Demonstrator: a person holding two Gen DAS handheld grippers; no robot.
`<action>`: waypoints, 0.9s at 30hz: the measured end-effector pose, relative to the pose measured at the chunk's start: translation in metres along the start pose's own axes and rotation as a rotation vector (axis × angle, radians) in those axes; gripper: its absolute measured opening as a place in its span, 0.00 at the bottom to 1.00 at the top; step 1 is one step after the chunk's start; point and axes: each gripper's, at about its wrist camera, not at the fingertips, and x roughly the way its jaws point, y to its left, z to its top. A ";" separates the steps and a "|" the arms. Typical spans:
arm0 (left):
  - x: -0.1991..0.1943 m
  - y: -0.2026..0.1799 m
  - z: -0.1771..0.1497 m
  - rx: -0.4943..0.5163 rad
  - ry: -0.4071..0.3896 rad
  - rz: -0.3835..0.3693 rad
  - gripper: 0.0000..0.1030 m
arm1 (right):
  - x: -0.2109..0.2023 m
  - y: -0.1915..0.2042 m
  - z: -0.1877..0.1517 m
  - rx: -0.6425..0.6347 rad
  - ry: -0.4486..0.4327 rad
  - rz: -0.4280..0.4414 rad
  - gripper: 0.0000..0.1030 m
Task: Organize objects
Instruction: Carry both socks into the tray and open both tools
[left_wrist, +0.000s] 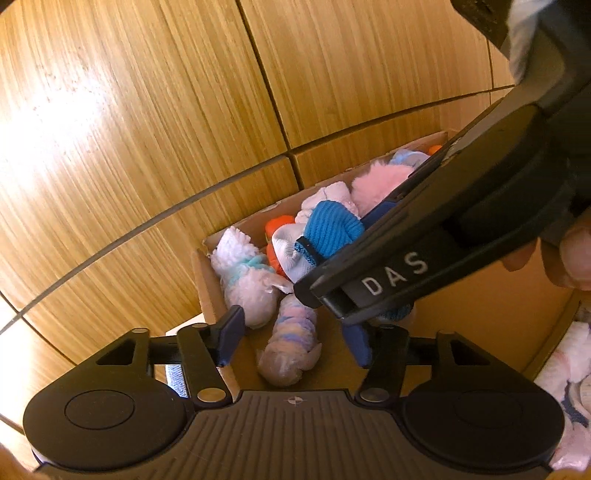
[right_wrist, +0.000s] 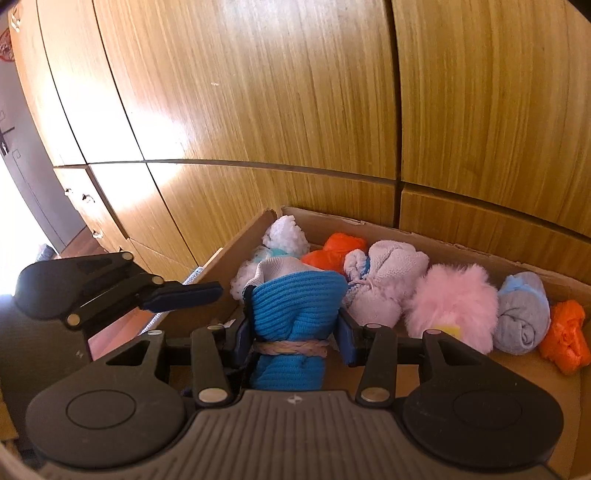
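The right gripper (right_wrist: 293, 332) clamps the soft, light blue sock roll (right_wrist: 295, 306) at its tied middle, a good hold, while the left gripper (left_wrist: 295, 332) stands apart, empty, over the box (right_wrist: 461, 251).

White caps "DAS" on black body of right gripper (left_wrist: 397, 275), just above cardboard box (left_wrist: 207, 291) in left wrist view. Red sign (right_wrist: 6, 46) on wall far left of box, right wrist view: prob. lettered, too blurred to read. No other txt.

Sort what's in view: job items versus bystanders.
Job: blue sock roll in right tongs; left tongs, open; box; pastel roll; pink pompom; orange bundles.
Bystanders: wooden cabinets.
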 end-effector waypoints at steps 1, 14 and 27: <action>-0.001 -0.001 0.000 0.003 0.001 0.006 0.68 | -0.001 -0.001 -0.001 0.009 0.000 0.005 0.46; -0.021 0.004 0.000 -0.040 -0.003 0.013 0.75 | -0.039 -0.006 -0.005 0.060 -0.050 -0.004 0.88; -0.057 0.024 -0.010 -0.195 0.068 -0.022 0.77 | -0.107 -0.021 -0.024 0.246 -0.157 -0.018 0.99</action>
